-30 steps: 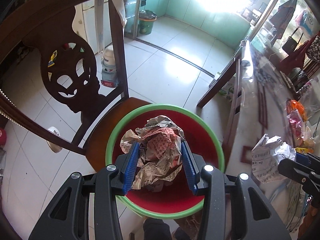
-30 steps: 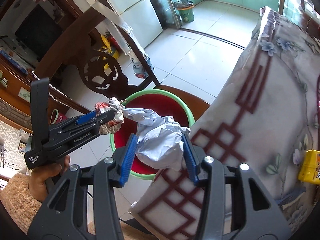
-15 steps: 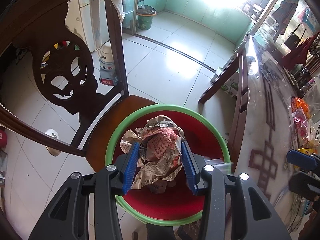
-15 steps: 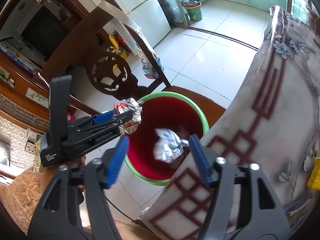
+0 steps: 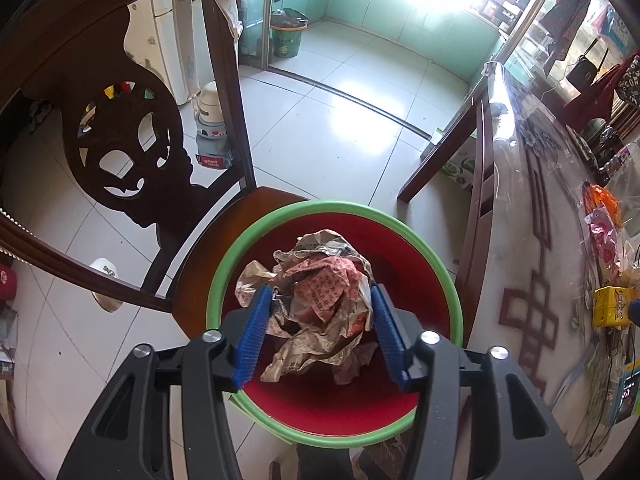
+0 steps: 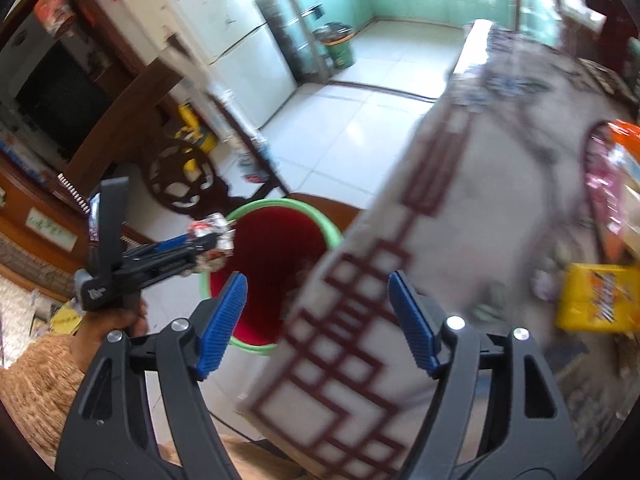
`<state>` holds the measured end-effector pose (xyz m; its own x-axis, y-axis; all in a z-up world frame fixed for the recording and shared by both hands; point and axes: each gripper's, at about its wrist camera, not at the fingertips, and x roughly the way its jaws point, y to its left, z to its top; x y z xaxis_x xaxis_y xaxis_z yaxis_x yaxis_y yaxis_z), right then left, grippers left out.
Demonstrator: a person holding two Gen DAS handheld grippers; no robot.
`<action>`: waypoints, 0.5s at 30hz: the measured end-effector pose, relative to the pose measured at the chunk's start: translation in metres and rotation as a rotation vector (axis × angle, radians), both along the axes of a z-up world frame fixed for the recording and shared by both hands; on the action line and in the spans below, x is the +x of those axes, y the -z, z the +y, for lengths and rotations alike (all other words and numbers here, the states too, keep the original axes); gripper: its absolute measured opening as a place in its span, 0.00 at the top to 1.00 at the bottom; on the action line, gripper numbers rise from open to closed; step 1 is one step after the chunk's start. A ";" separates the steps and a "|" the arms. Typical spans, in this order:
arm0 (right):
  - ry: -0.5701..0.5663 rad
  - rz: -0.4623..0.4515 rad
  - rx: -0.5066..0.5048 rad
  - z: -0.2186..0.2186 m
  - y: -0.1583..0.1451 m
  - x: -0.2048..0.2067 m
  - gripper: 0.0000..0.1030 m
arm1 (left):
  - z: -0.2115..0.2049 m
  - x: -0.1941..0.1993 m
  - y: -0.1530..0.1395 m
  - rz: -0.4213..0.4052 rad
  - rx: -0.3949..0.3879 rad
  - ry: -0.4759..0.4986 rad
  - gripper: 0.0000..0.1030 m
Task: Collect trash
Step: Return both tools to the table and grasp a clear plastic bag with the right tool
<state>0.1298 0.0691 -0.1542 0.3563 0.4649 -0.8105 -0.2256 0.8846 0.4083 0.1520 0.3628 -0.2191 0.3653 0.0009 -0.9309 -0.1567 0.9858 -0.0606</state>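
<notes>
My left gripper [image 5: 318, 334] is shut on a crumpled brown and red paper wad [image 5: 320, 292] and holds it right above a red bucket with a green rim [image 5: 400, 224] that stands on a wooden chair seat [image 5: 224, 240]. A second crumpled paper [image 5: 360, 360] lies inside the bucket. My right gripper [image 6: 320, 320] is open and empty, over the edge of the table [image 6: 480, 208]. In the right wrist view the left gripper [image 6: 176, 248] holds the wad [image 6: 212, 236] at the rim of the bucket [image 6: 256, 344].
The carved chair back [image 5: 120, 132] rises left of the bucket. The table with its patterned cloth [image 5: 532, 280] is at the right, with a yellow box [image 6: 596, 298], snack packets [image 5: 604, 236] and other items. A green bin [image 5: 286, 38] stands far off on the tiled floor.
My right gripper opened and dropped its white paper wad into the bucket, then swung right over the table. My left gripper kept its wad and stayed over the bucket.
</notes>
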 end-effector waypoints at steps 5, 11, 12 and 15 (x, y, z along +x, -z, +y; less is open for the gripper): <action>0.122 0.012 -0.032 -0.050 0.004 -0.020 0.26 | -0.010 -0.003 -0.002 -0.006 -0.009 0.018 0.43; 0.291 0.042 -0.094 -0.129 0.013 -0.055 0.24 | -0.036 -0.005 -0.012 -0.032 -0.065 0.046 0.40; 0.312 0.043 -0.109 -0.140 0.014 -0.060 0.23 | -0.043 -0.005 -0.014 -0.035 -0.072 0.061 0.40; 0.385 0.059 -0.171 -0.184 0.016 -0.080 0.21 | -0.072 -0.007 -0.021 -0.048 -0.092 0.124 0.40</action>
